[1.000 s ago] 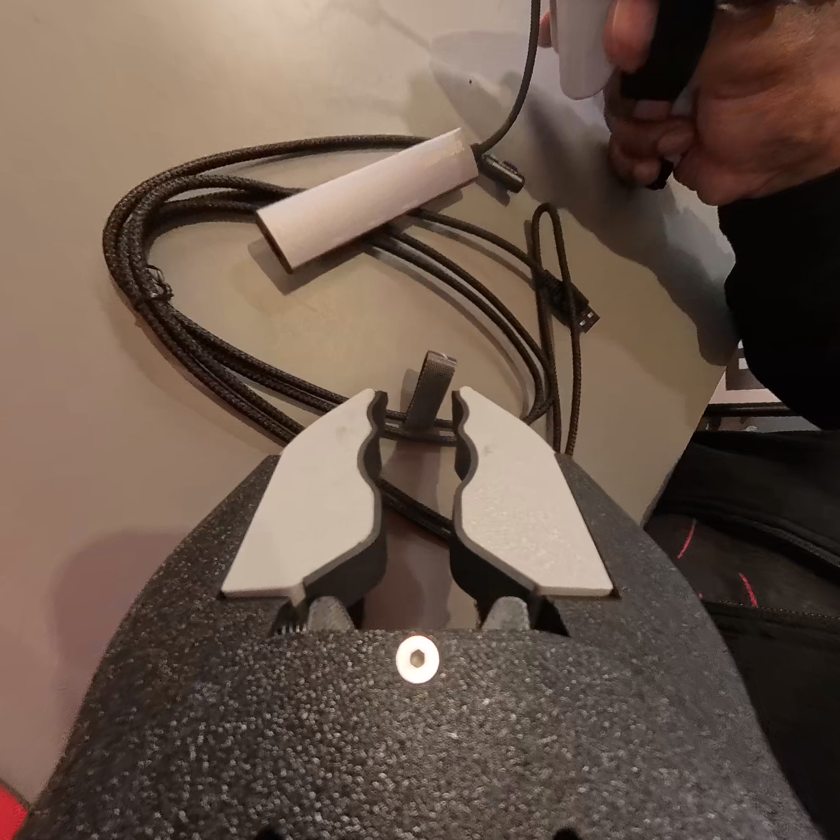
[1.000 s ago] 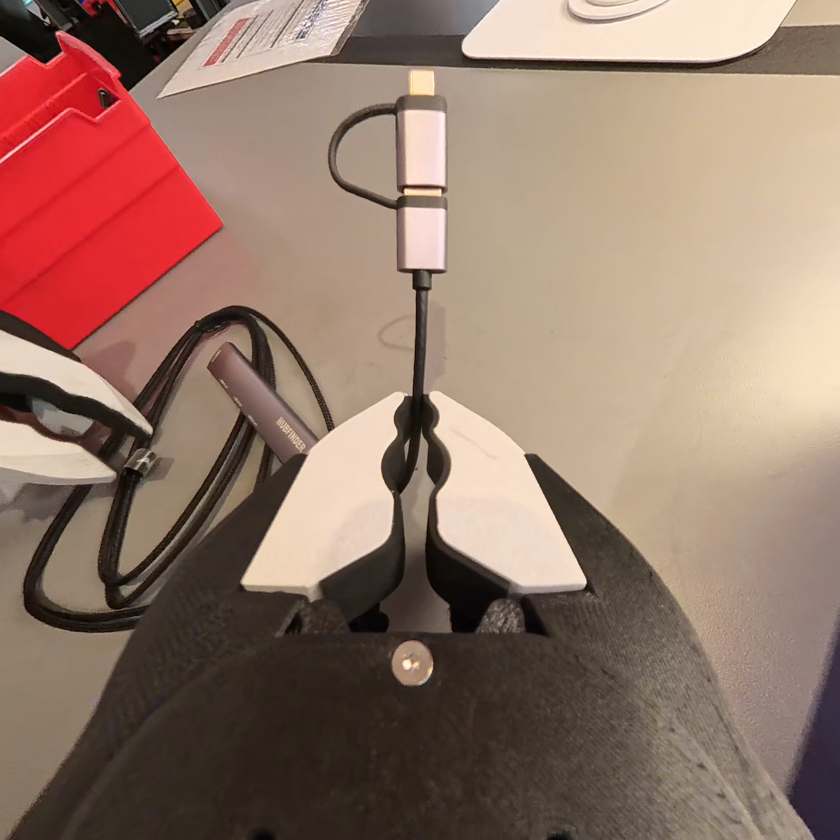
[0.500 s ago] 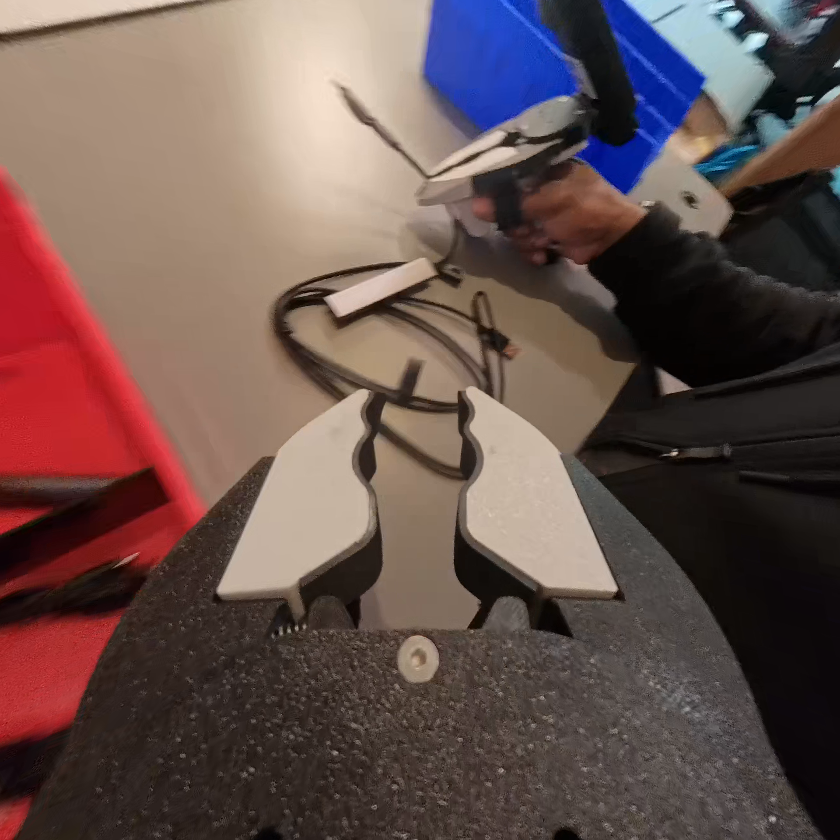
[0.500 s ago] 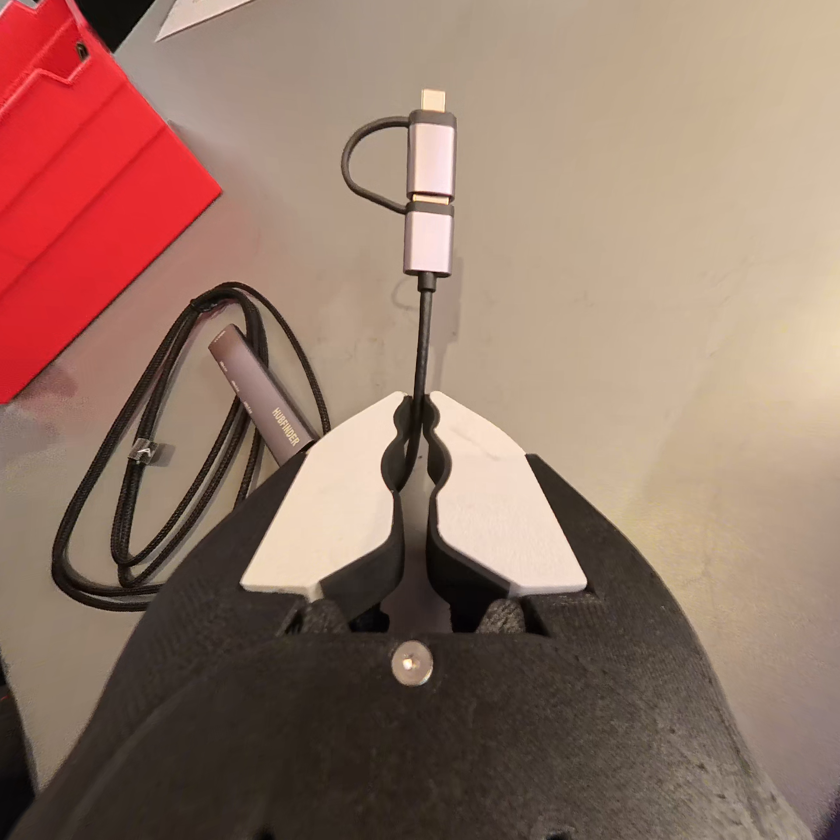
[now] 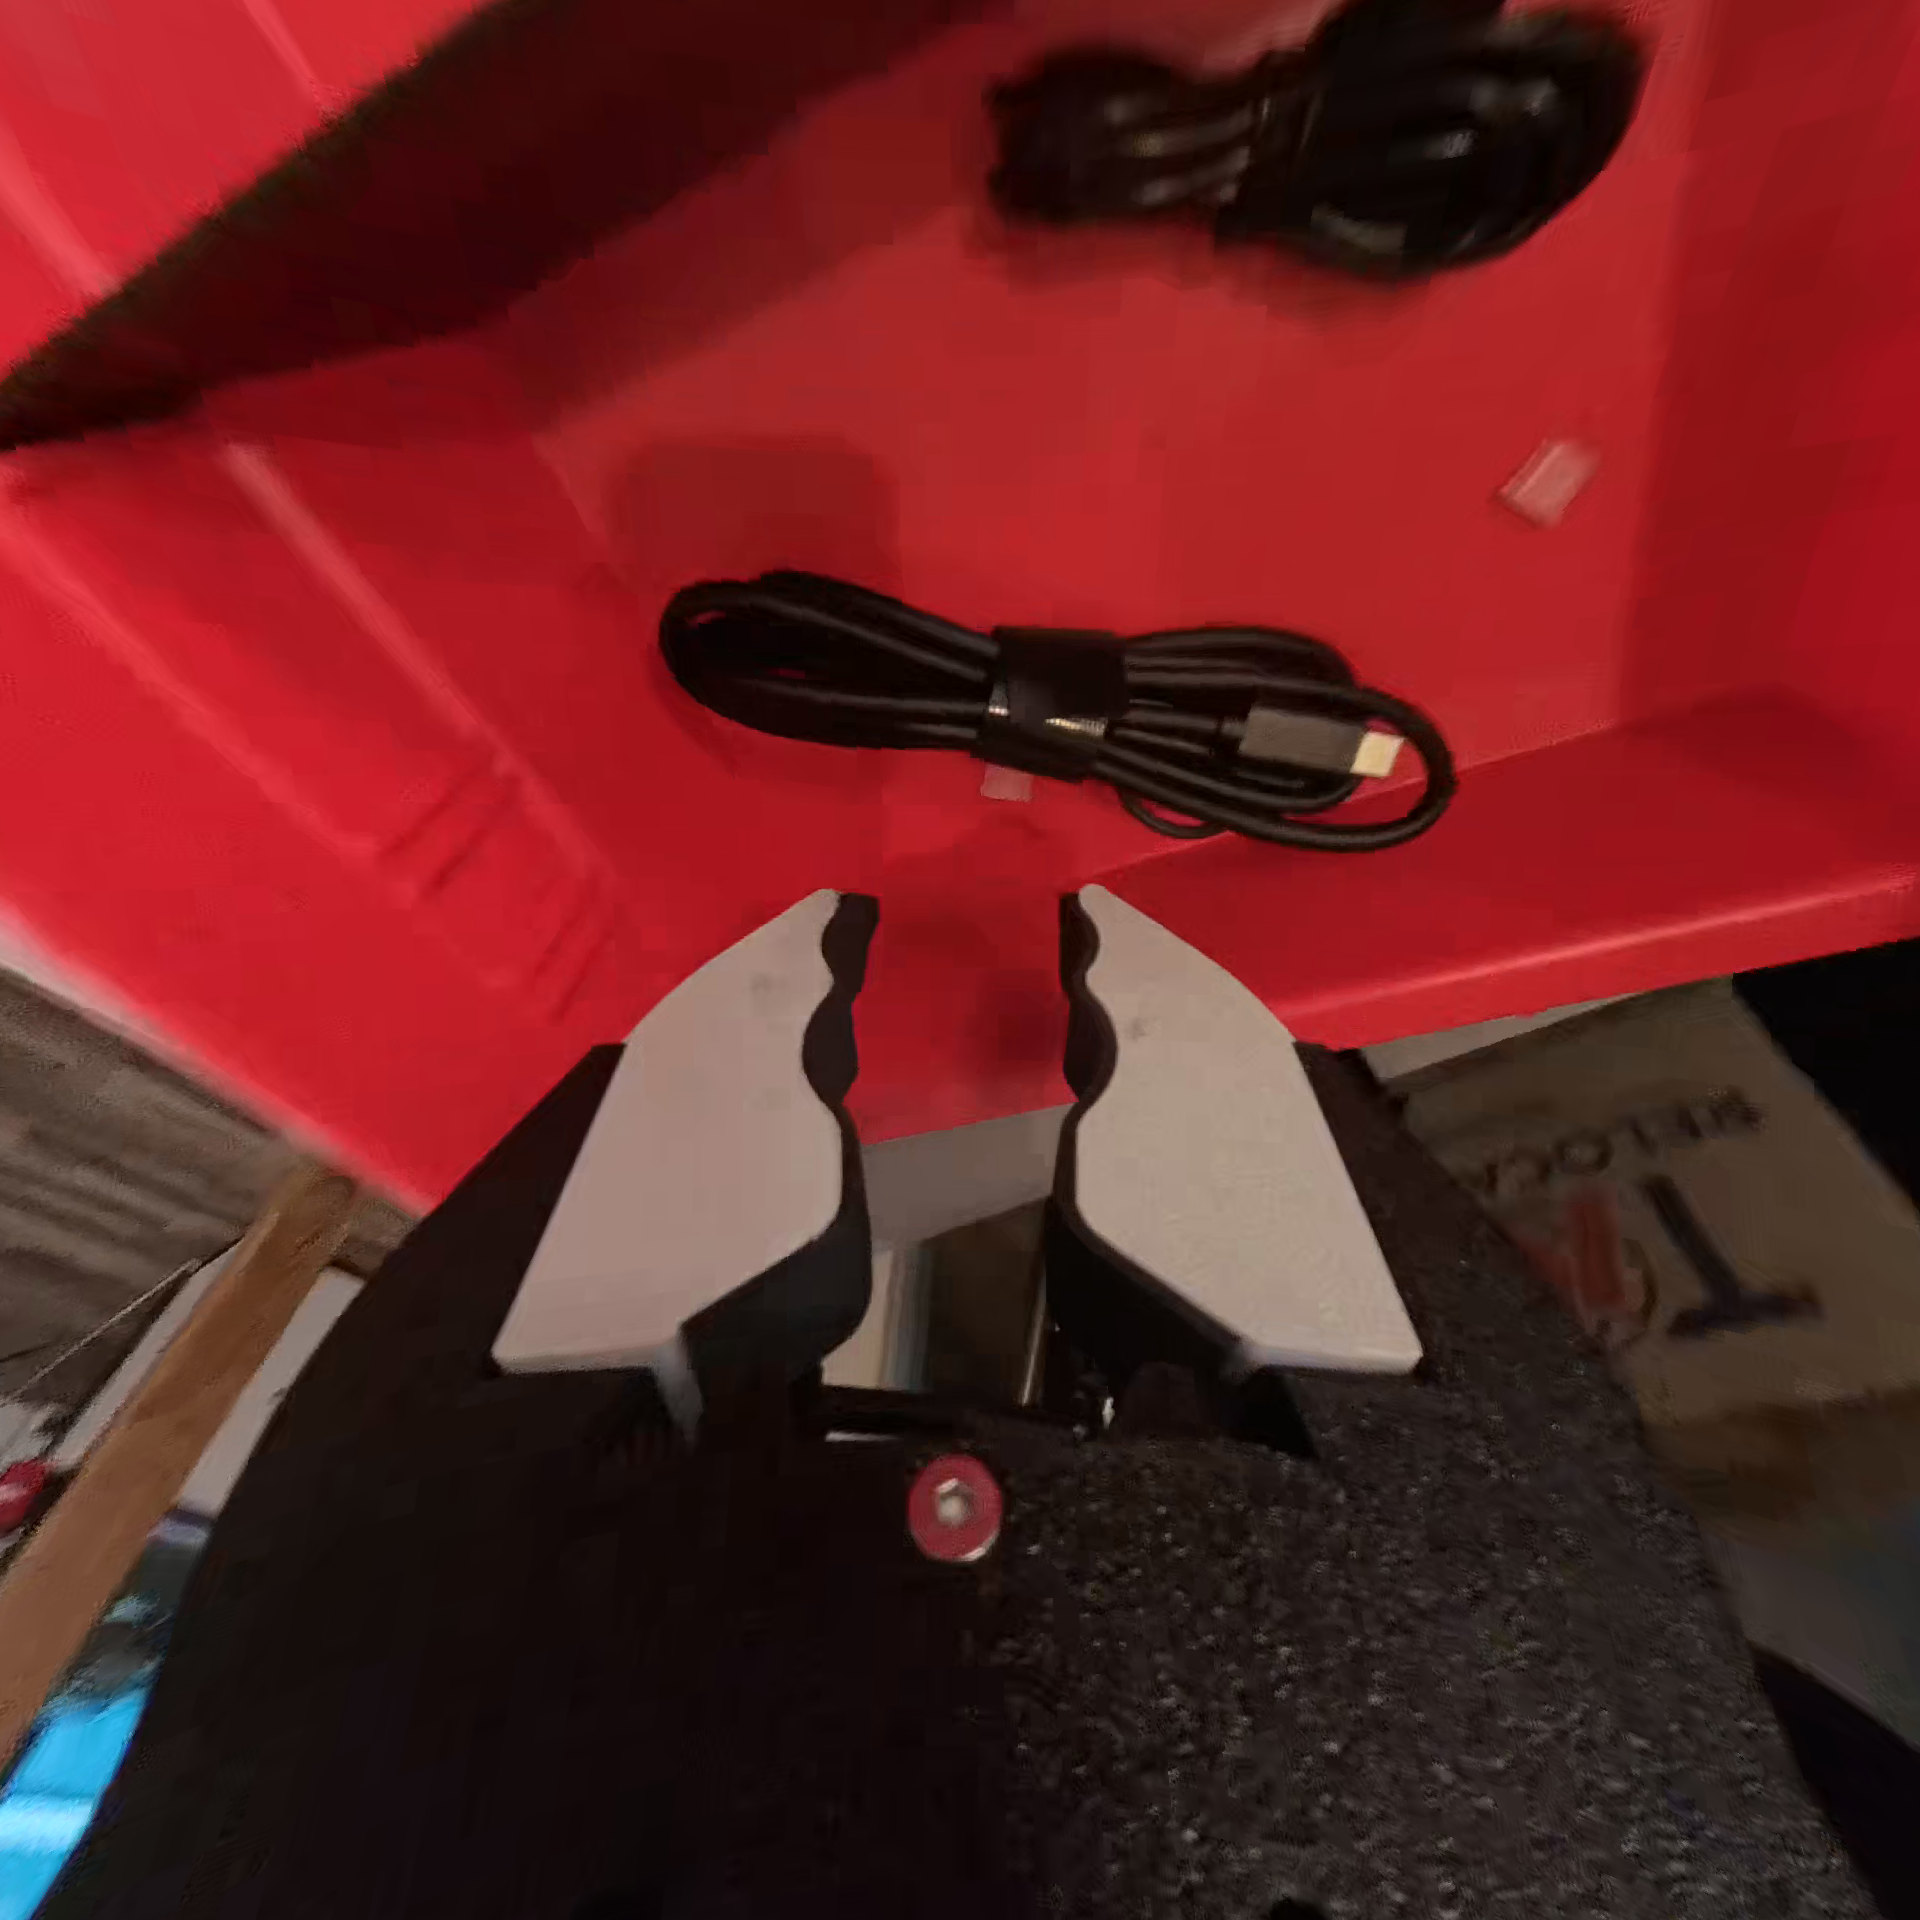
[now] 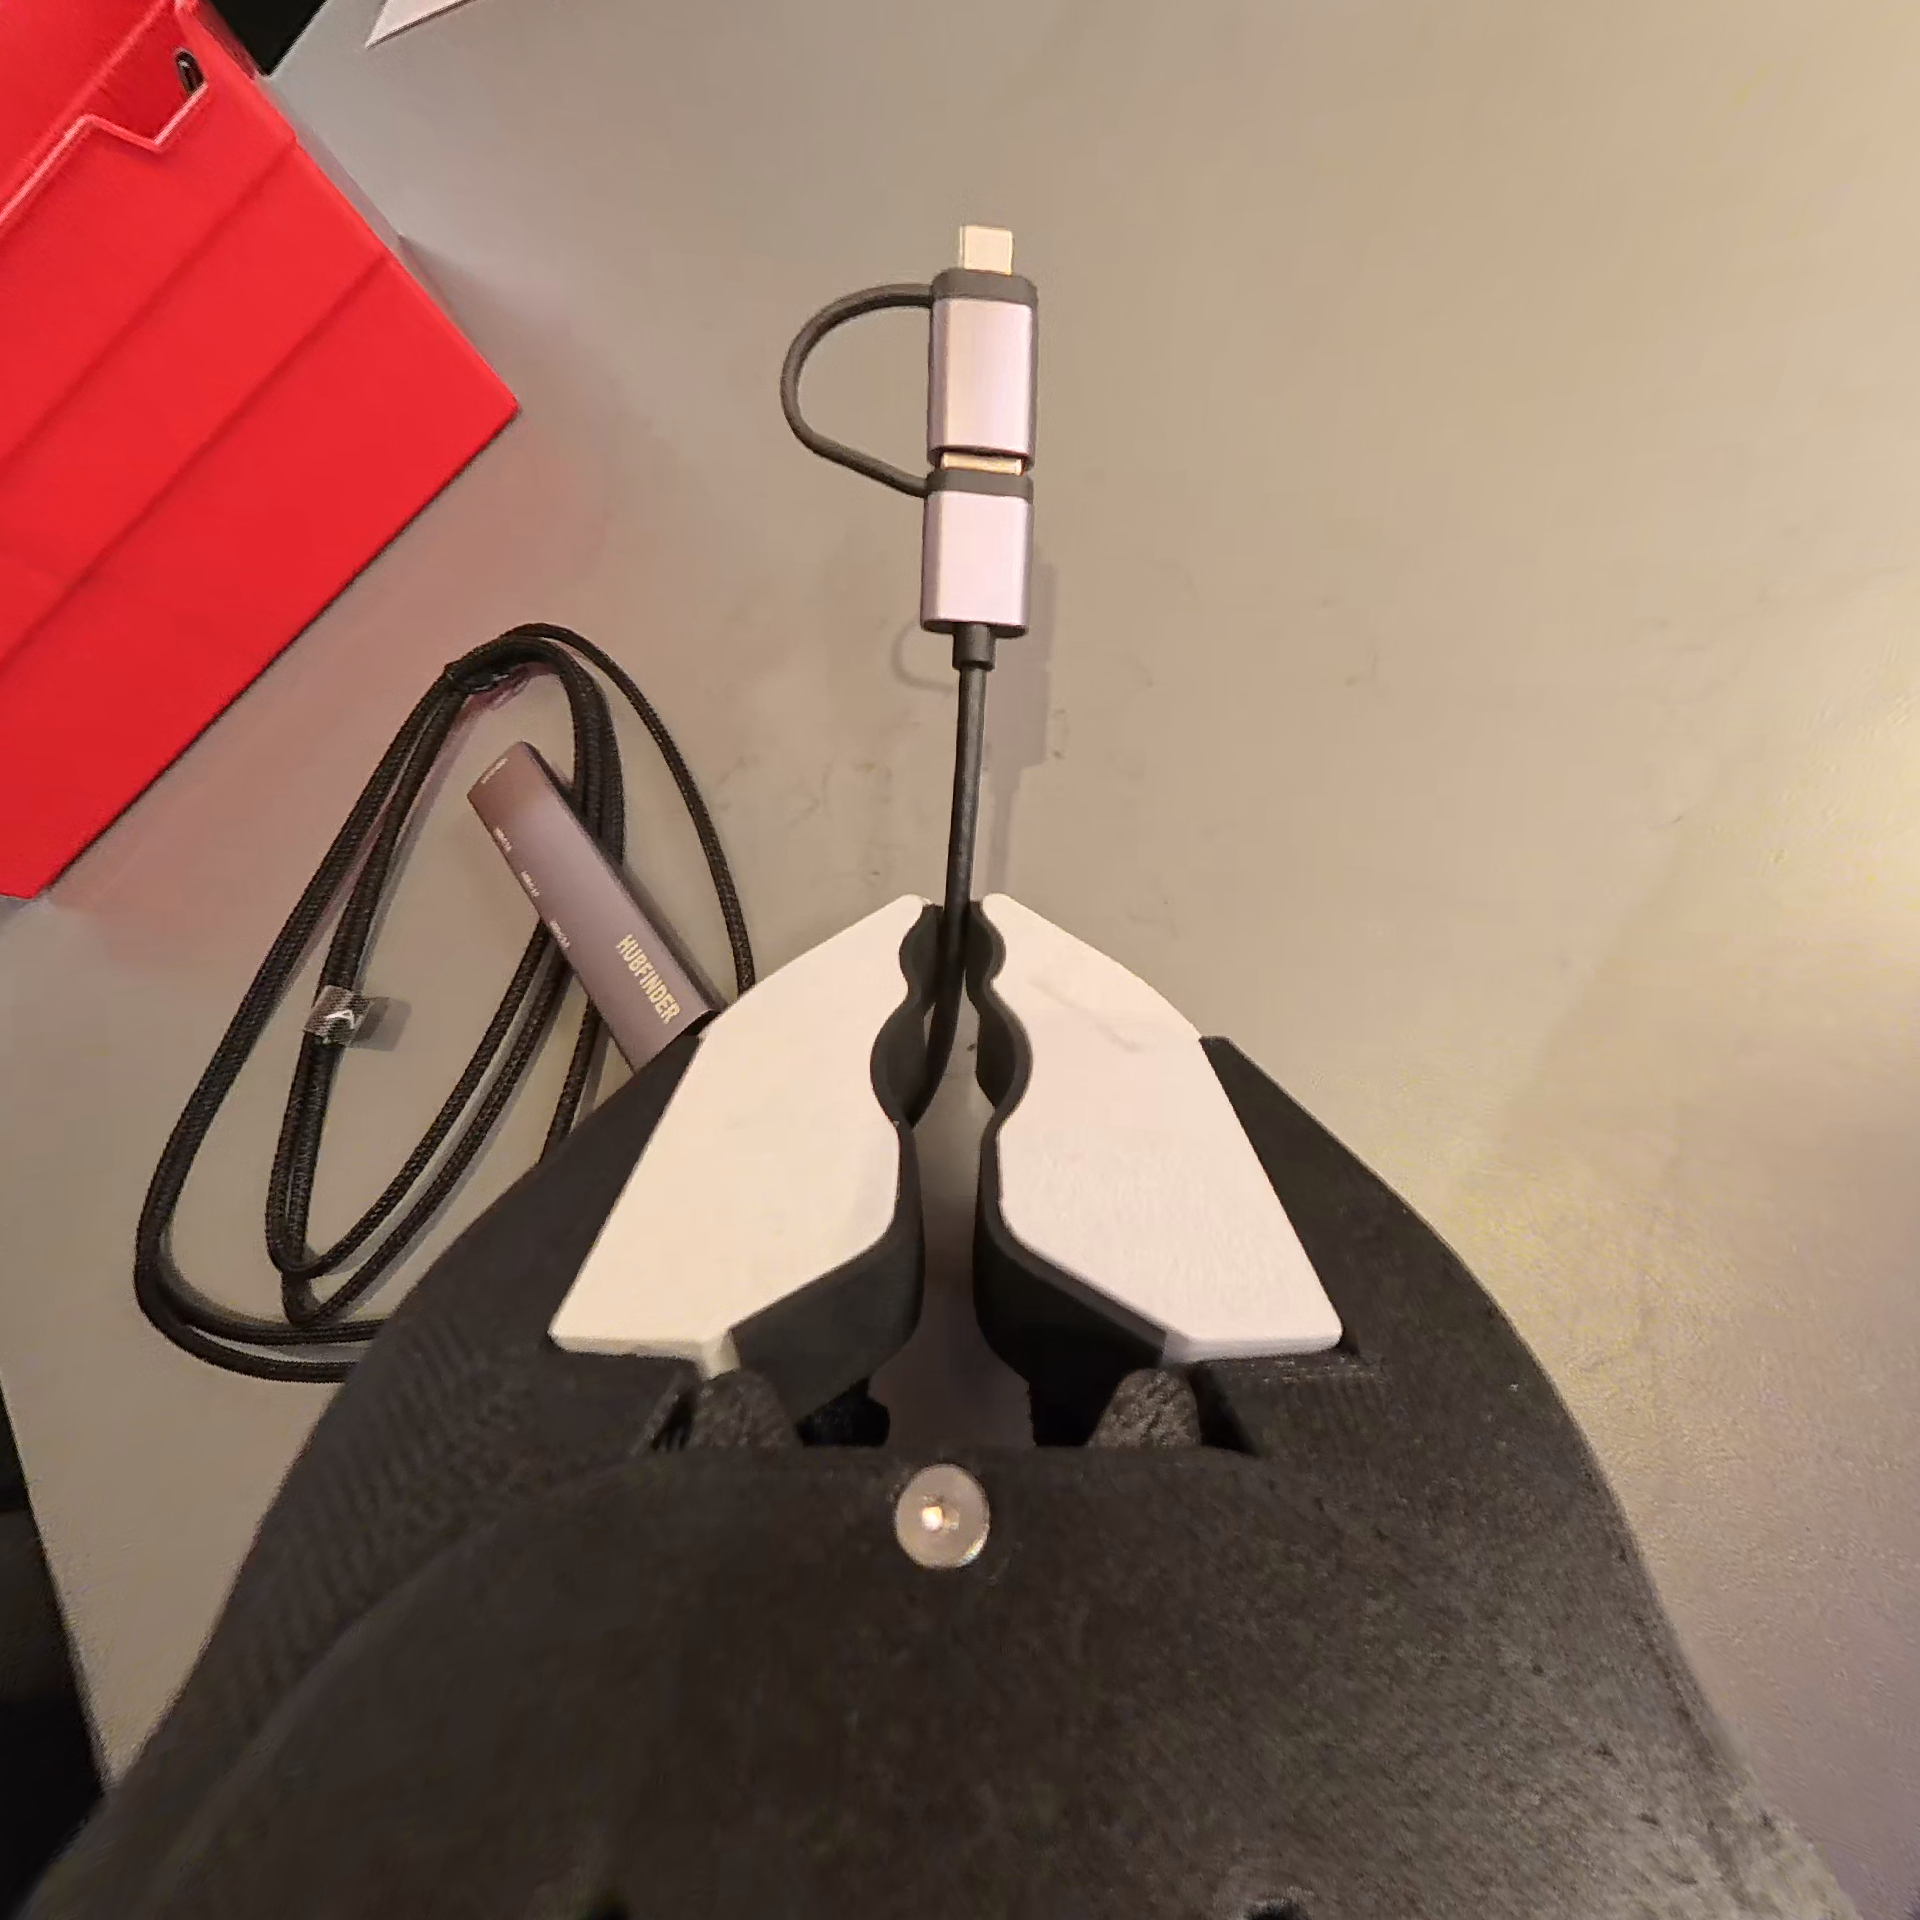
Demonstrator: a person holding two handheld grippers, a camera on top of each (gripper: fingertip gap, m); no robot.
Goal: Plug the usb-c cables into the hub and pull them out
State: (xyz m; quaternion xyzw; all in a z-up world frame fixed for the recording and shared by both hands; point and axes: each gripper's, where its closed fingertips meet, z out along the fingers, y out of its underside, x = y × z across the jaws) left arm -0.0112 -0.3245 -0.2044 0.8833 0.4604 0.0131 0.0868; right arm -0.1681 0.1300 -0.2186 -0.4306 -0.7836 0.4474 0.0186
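My right gripper (image 6: 954,909) is shut on the hub's thin black cable (image 6: 966,769). The cable's grey plug with its adapter (image 6: 982,436) sticks up ahead of the fingers. The grey hub (image 6: 582,909) lies on the grey table at the left, partly behind my gripper, amid a loose braided black cable (image 6: 343,987). My left gripper (image 5: 961,914) is open and empty over a red bin (image 5: 1247,436). A bundled black usb-c cable (image 5: 1049,701) lies in the bin just ahead of the fingers. A second dark cable bundle (image 5: 1309,135) lies farther back, blurred.
The red bin (image 6: 187,436) stands at the table's left in the right wrist view. A cardboard box (image 5: 1683,1247) and a wooden edge (image 5: 177,1382) show below the bin in the left wrist view.
My left gripper has swung away from the hub and braided cable on the table to over the red bin. My right gripper still holds the hub's cable and has tilted down a little.
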